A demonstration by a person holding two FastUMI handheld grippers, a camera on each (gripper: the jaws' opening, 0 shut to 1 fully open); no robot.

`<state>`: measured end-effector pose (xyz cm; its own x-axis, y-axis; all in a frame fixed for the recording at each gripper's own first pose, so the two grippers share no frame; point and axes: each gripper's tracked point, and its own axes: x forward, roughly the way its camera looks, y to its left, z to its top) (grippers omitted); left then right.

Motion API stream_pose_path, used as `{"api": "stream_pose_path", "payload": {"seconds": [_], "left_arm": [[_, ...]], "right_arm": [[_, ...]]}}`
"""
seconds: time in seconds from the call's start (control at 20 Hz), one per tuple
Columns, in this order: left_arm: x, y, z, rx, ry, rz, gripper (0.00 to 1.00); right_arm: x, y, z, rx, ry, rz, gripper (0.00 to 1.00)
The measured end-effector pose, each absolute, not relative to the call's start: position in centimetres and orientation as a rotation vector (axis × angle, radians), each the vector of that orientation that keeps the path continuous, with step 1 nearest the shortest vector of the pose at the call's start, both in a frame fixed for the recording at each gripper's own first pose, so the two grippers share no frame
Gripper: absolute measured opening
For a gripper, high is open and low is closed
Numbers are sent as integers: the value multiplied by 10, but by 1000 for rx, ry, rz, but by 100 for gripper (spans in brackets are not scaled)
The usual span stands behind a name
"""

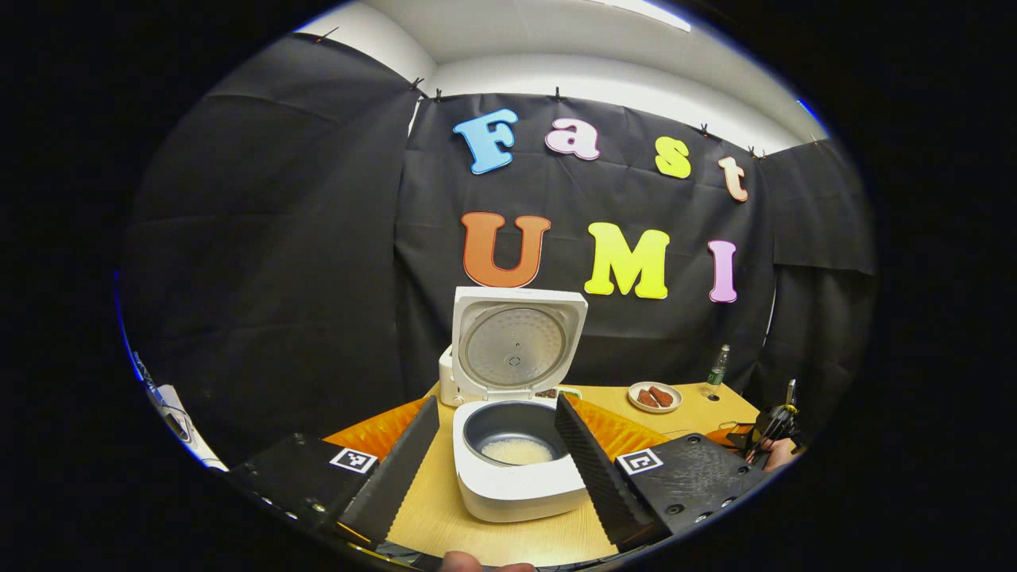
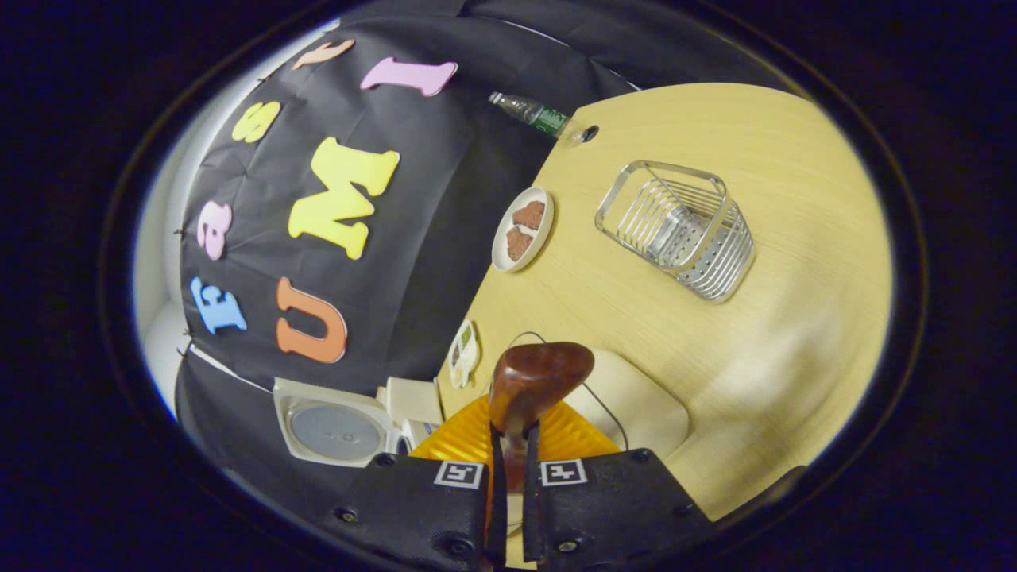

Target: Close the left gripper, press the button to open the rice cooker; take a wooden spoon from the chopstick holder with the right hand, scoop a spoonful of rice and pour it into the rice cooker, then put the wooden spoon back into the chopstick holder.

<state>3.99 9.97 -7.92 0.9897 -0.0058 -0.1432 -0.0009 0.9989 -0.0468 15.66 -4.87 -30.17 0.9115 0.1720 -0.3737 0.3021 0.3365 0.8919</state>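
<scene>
in the left gripper view, the left hand-held gripper (image 1: 496, 461) is seen spread wide with nothing gripped, its two fingers (image 1: 397, 473) reaching along either side of the rice cooker (image 1: 516, 469) without touching it. the cooker stands straight ahead on the wooden surface (image 1: 433, 508), its lid (image 1: 515, 345) raised upright and a little white rice (image 1: 517, 451) lying at the bottom of the dark inner pot. beyond the right finger a small plate (image 1: 654, 396) with brown pieces is set, and a bottle (image 1: 717, 367) stands farther off near the cloth wall.

in the right gripper view, the right hand-held gripper (image 2: 508, 469) is clamped tight on the handle of the wooden spoon (image 2: 536, 381), whose bowl sticks out just ahead of the fingertips. the wire chopstick holder (image 2: 679, 230) is seen well ahead and to the right on the surface, apart from the spoon. an orange mat (image 2: 572, 437) lies under the spoon
</scene>
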Motion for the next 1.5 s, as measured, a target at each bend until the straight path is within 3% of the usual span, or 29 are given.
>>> {"api": "stream_pose_path", "payload": {"seconds": [0.45,0.85,1.2,1.5], "left_arm": [[23,104,-68,-47,128,4,94],[7,100,-69,-34,122,-50,94],[-5,120,-83,-41,138,-22,94],[-11,137,-97,-72,172,10,94]], "right_arm": [[163,-41,-211,1275,325,-5,13],[227,80,-135,1205,356,207,13],[273,182,-155,878,440,271,13],[286,212,-165,611,457,279,13]]}}
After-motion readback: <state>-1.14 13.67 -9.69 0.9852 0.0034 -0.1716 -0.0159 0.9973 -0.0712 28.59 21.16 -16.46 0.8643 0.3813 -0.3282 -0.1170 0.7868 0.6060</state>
